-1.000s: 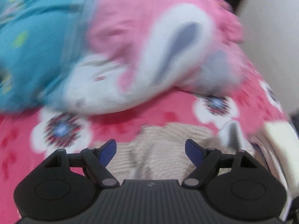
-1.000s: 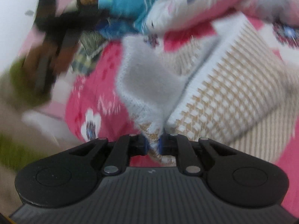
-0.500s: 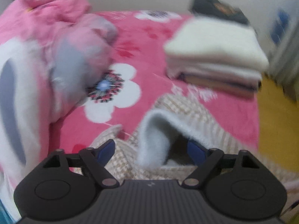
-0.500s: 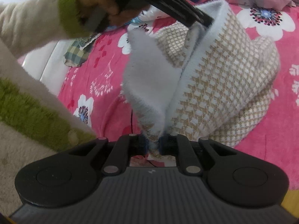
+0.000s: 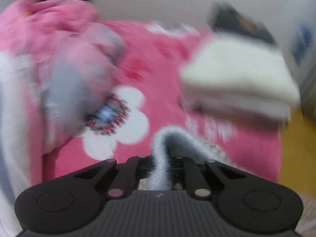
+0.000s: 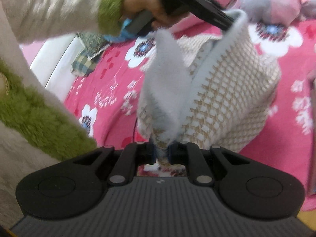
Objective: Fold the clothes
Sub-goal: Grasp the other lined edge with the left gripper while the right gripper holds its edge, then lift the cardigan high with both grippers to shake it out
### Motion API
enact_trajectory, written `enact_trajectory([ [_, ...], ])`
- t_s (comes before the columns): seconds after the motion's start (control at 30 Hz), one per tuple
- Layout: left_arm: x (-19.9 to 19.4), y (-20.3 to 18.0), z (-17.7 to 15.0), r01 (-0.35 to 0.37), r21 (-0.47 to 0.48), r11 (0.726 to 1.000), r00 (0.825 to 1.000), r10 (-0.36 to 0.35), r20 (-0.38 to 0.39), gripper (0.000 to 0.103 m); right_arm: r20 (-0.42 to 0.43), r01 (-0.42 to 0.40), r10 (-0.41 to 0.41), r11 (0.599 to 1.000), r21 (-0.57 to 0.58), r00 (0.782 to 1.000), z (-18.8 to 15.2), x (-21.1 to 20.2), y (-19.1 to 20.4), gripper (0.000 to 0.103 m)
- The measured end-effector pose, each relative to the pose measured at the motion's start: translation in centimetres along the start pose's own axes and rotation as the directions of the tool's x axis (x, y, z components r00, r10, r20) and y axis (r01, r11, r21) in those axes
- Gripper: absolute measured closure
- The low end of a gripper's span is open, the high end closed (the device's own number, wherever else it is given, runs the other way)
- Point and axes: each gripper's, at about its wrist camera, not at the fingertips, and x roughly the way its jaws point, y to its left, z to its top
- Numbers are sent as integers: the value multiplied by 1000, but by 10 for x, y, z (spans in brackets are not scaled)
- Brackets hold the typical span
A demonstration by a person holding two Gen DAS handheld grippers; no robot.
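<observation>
A cream and tan knitted sweater (image 6: 227,102) with pale blue fuzzy trim hangs lifted above a pink flowered bedspread (image 6: 110,83). My right gripper (image 6: 161,155) is shut on the sweater's lower trimmed edge. In the right wrist view the left gripper (image 6: 229,22), held by a hand in a cream sleeve with a green cuff, pinches the far trimmed edge. In the blurred left wrist view my left gripper (image 5: 161,164) is shut on a strip of the sweater's blue trim (image 5: 164,144), over the bedspread (image 5: 164,90).
A stack of folded cream clothes (image 5: 237,86) with a dark item on top sits at the bed's far right. A crumpled pink, white and grey garment (image 5: 59,75) lies at the left. A plaid cloth (image 6: 85,63) and blue fabric lie near the bed's white edge.
My left gripper swung from the pink garment to the sweater and went from open to shut on its blue trim. The right gripper kept its grip, and the sweater now hangs between both.
</observation>
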Motion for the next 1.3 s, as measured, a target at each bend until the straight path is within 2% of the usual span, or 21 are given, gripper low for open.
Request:
enact_trajectory([
  [0.1,-10,8,10,-23,-97,995,998,28,48,98,71,13,-12,1000,-25,997,15,-23,-3,94],
  [0.13,-27,14,11,-50,-148,988,995,63,80,98,98,6,-2,999,-45,995,23,-32,-1,94],
  [0.2,-71,28,13,-111,-262,959,977,154,149,98,153,-6,19,996,-85,988,39,-51,2,95],
  [0.27,-123,37,11,-155,-370,916,943,248,220,98,206,-15,41,992,-126,978,55,-69,5,95],
  [0.37,-197,44,5,-199,-479,855,873,377,309,98,287,-35,93,979,-202,953,81,-98,18,95],
  [0.47,-266,40,0,-208,-534,820,795,459,396,98,362,-30,133,961,-276,923,102,-128,37,96],
  [0.6,-340,26,-9,-198,-537,820,701,501,508,98,470,19,153,940,-341,869,119,-169,70,96],
  [0.73,-411,10,-18,-190,-529,827,597,526,606,98,572,73,167,925,-373,803,126,-205,102,96],
  [0.83,-450,-3,-24,-191,-521,832,547,531,647,98,617,74,190,924,-376,764,128,-227,123,96],
  [0.97,-492,-25,-43,-187,-522,832,501,538,678,98,660,79,226,913,-400,716,121,-256,160,96],
  [1.07,-523,-42,-57,-179,-524,833,471,540,697,98,677,93,254,897,-431,690,103,-274,188,96],
  [1.13,-541,-54,-68,-175,-520,836,466,536,704,98,683,96,273,888,-450,677,91,-286,206,96],
  [1.23,-564,-70,-84,-172,-517,839,468,531,706,98,693,92,293,883,-460,658,70,-301,223,96],
  [1.3,-572,-80,-95,-175,-517,838,477,532,700,98,699,74,298,890,-449,650,60,-305,226,96],
])
